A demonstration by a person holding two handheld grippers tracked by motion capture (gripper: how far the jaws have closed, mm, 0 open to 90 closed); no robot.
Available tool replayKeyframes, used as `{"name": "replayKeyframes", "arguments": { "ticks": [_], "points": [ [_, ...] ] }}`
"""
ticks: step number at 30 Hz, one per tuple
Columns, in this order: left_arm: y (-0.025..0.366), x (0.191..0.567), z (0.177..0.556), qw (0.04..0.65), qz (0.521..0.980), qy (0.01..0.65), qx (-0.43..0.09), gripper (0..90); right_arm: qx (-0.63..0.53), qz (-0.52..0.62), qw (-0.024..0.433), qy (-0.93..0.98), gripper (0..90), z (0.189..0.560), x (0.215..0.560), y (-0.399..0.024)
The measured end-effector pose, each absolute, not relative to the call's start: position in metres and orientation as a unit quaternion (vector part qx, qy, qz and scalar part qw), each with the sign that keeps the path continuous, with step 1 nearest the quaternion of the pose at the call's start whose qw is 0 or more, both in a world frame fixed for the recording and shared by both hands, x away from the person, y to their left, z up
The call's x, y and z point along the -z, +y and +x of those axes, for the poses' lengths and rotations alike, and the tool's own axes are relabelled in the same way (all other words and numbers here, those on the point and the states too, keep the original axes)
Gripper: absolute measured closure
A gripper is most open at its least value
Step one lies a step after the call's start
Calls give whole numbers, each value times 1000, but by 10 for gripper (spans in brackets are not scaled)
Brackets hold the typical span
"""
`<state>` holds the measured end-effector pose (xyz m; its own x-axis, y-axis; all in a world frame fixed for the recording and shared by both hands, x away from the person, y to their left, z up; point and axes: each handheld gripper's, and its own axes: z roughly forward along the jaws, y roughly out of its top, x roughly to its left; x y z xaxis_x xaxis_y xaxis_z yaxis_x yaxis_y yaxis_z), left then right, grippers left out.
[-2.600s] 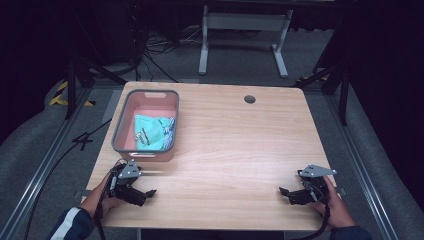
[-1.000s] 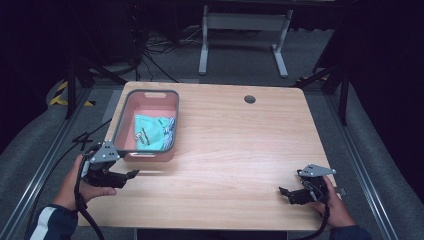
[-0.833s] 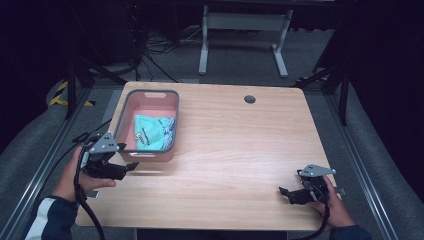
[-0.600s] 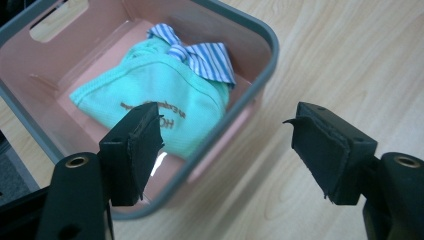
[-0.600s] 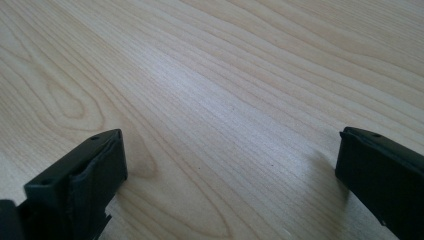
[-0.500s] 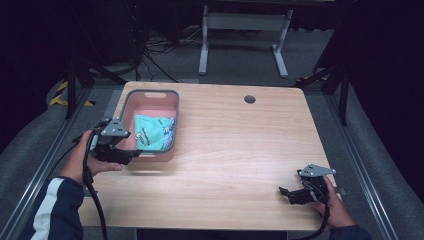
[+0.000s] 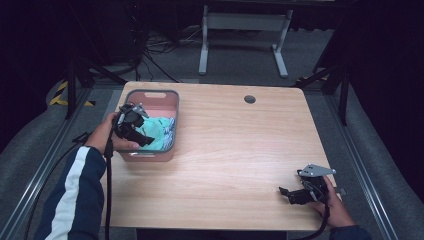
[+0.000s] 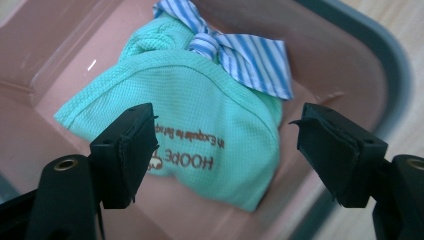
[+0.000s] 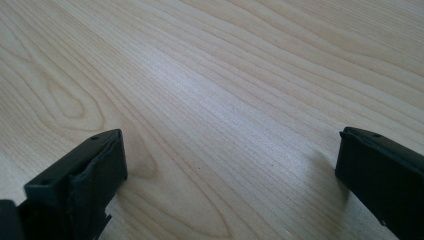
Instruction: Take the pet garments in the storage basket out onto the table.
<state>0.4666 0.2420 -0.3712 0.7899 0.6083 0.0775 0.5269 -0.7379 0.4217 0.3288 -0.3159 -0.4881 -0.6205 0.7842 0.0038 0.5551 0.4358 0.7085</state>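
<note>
Reaching into the pink plastic rectangular bin with grey rim (image 7: 170,95), the left gripper (image 8: 225,145) hovers over the mint-green mesh-knit cloth (image 8: 200,120) lying on the bin floor. Its jaws have just been opening and stand spread, nothing pinched. Judgement: lower straight onto the raised fold near the printed lettering, then close; the fabric is limp, so grab a thick bunch. A blue-and-white striped woven cloth (image 8: 250,57) is knotted at the far end; it may come along. The right gripper (image 9: 230,165) rests near the pale wood-grain table (image 7: 240,145), jaws spread, empty.
</note>
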Motion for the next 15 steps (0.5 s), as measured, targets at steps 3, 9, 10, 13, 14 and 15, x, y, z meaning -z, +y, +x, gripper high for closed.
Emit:
{"name": "replayKeyframes", "arguments": {
  "ticks": [3, 9, 10, 13, 14, 15],
  "points": [
    [234, 382, 480, 174, 930, 311, -95, 232, -346, 403, 166, 831, 3, 329, 488, -316],
    [224, 399, 499, 133, 935, 318, -80, 226, -346, 403, 165, 831, 3, 329, 488, -316],
    [223, 401, 502, 132, 935, 320, -76, 225, -346, 403, 165, 831, 3, 329, 488, -316],
    [222, 410, 510, 116, 934, 330, -66, 218, -346, 403, 165, 831, 3, 329, 488, -316],
    [221, 413, 512, 111, 935, 331, -61, 211, -346, 403, 165, 831, 3, 329, 488, -316],
    [221, 417, 514, 102, 935, 333, -61, 210, -346, 403, 165, 831, 3, 329, 488, -316]
  ]
}}
